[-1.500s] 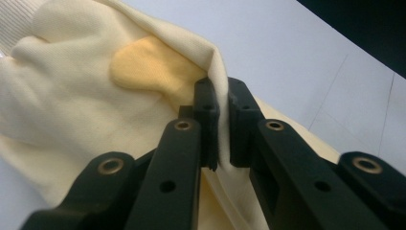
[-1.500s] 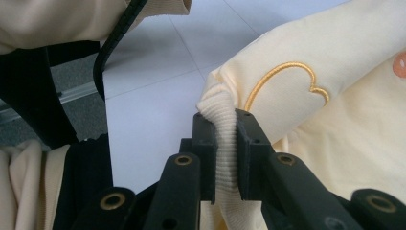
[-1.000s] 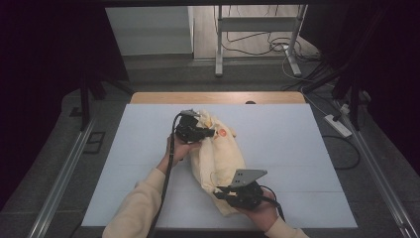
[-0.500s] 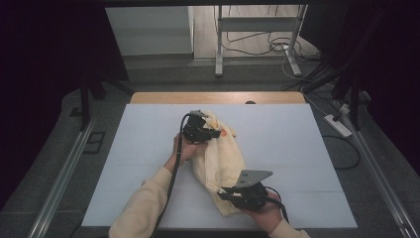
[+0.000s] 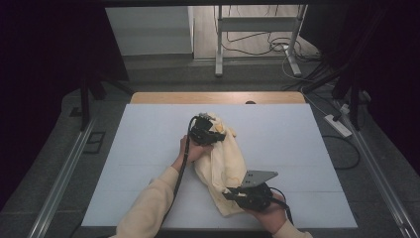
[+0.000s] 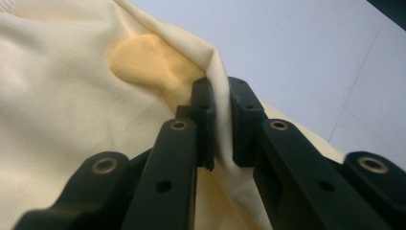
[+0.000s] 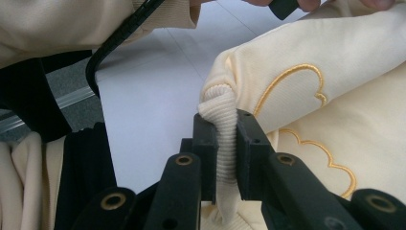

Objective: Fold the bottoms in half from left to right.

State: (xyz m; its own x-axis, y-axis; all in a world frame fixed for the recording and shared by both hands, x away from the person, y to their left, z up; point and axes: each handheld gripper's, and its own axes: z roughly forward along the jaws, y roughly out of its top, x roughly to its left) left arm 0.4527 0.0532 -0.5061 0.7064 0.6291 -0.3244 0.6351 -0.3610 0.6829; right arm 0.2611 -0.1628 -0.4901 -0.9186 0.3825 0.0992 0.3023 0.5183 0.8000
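Nearest the person, the right gripper (image 5: 233,194) is clamped on the ribbed hem of the cream garment (image 5: 223,166), pinning that end low over the white tabletop (image 5: 307,148). Farther off, the left gripper (image 5: 220,135) is clenched on a fold of the same cloth near its far end. With both ends pinched, the garment stretches between them along the middle of the tabletop, probably to straighten it for spreading or folding.

Right claw (image 7: 225,148) pinches the garment's ribbed hem (image 7: 221,120) (cream, cloud-embroidered).
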